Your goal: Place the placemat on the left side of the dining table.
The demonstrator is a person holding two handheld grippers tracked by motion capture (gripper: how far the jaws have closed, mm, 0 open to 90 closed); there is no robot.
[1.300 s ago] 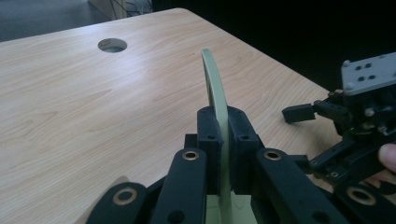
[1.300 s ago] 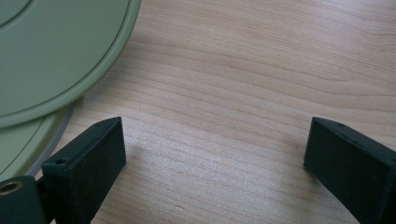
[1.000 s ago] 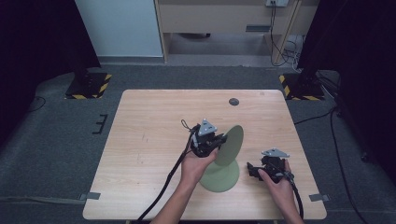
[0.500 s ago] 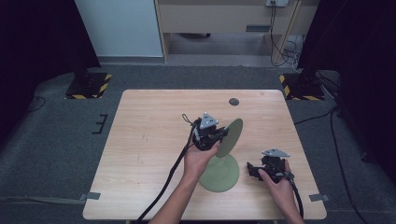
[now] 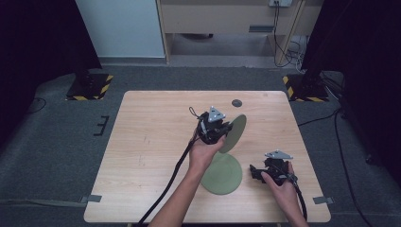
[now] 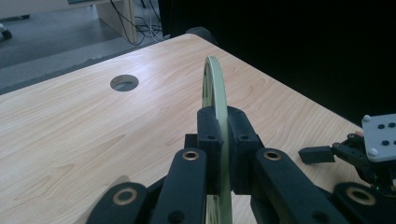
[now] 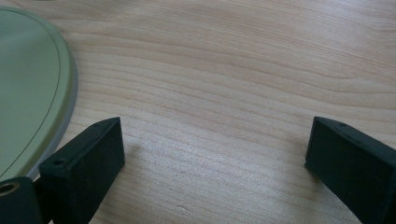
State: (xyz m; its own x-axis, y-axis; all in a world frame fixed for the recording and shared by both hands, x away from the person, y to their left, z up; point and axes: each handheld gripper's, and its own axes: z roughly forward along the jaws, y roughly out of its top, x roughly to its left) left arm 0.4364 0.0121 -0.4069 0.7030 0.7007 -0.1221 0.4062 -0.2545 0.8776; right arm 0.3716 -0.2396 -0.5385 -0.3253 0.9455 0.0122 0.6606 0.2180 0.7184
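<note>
We see that the left gripper (image 5: pixel 226 128) has carried its green plate (image 5: pixel 235 133) up and away from the second green plate (image 5: pixel 222 173) lying flat on the table (image 5: pixel 151 142). A second ago the held plate stood on edge with its lower rim right at the flat one, the two overlapping in the high view. Half a second ago a small gap had opened between them. Now the held plate hangs clear above the wood, farther toward the far side of the table, with bare tabletop showing between the two plates. The left hand (image 5: pixel 204 152) and forearm have stretched forward with it.
</note>
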